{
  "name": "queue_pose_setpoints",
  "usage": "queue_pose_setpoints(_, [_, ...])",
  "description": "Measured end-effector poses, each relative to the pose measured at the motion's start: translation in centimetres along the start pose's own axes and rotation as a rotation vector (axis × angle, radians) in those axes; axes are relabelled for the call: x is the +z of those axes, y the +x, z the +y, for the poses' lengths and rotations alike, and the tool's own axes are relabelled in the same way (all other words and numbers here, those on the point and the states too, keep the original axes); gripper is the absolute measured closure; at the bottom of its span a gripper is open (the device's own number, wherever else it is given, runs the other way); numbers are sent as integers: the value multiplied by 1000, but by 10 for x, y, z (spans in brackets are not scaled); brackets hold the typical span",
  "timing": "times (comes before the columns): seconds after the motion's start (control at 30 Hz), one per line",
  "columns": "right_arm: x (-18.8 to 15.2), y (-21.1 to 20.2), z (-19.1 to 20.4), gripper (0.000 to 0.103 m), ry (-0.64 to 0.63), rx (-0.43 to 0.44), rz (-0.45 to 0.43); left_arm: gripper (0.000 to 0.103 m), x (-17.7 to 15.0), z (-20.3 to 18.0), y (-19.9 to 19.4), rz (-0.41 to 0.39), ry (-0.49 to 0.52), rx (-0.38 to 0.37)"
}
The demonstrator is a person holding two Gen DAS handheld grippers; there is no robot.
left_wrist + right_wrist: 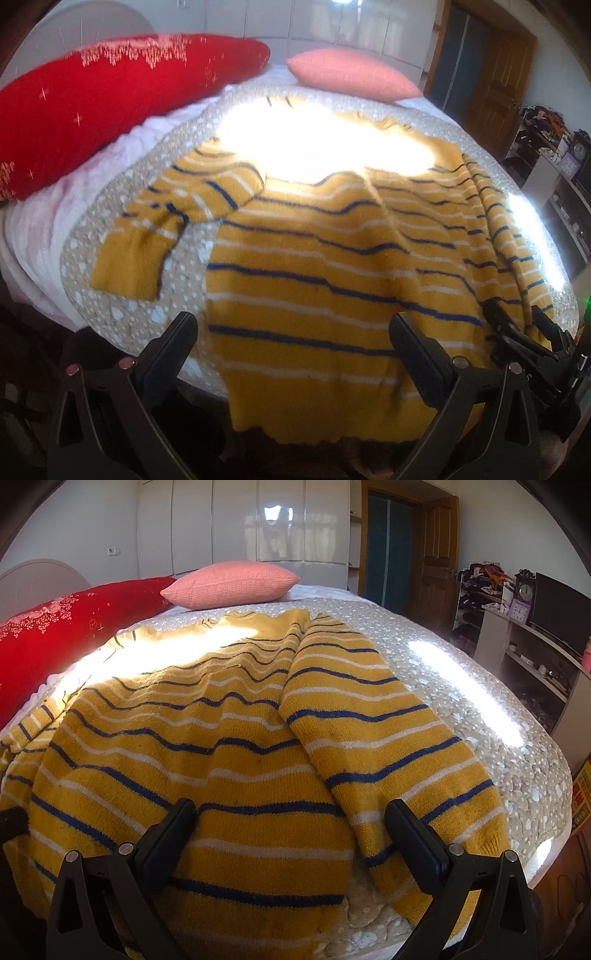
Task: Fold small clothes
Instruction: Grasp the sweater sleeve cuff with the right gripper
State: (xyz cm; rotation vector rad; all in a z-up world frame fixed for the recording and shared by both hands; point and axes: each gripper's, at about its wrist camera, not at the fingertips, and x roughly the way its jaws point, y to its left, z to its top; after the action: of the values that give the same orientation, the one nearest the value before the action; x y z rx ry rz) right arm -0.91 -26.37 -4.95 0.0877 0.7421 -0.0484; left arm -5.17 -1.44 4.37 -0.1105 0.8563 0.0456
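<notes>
Left gripper [291, 350]: jaws wide apart, empty, low over the hem
Right gripper [290, 830]: jaws wide apart, empty, above hem and right sleeve
Sweater [221, 760]: mustard knit, navy and white stripes, flat on the bed [480, 709], wrinkled, sleeves lying alongside the body

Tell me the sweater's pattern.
Mustard yellow sweater with thin navy and white stripes; clearest in the right wrist view.

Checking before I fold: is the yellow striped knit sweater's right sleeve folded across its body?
No, the yellow striped knit sweater's right sleeve lies straight alongside the body.
</notes>
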Motion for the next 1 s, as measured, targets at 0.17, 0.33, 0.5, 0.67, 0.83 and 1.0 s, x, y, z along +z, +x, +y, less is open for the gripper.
queue_pose_setpoints(0.17, [10, -58, -37, 5, -19, 62, -103, 0, 14, -2, -31, -101, 61, 28])
queue_pose_setpoints(0.33, [9, -74, -69, 9, -67, 18, -88, 0, 11, 2, -28, -66, 48, -7])
queue_pose_setpoints(0.5, [6, -56, -99, 13, 69, 43, -16, 0, 4, 0, -23, -38, 42, -27])
queue_pose_setpoints(0.67, [1, -6, -121, 13, 188, 22, 142, 0, 3, -1, -20, -24, 43, -32])
queue_pose_setpoints(0.83, [10, -19, -109, 90, 146, 103, 116, 0, 5, 1, -20, -28, 44, -22])
queue_pose_setpoints(1.0, [60, -24, -149, 94, 154, 6, 76, 0, 15, 21, -23, -45, 6, 2])
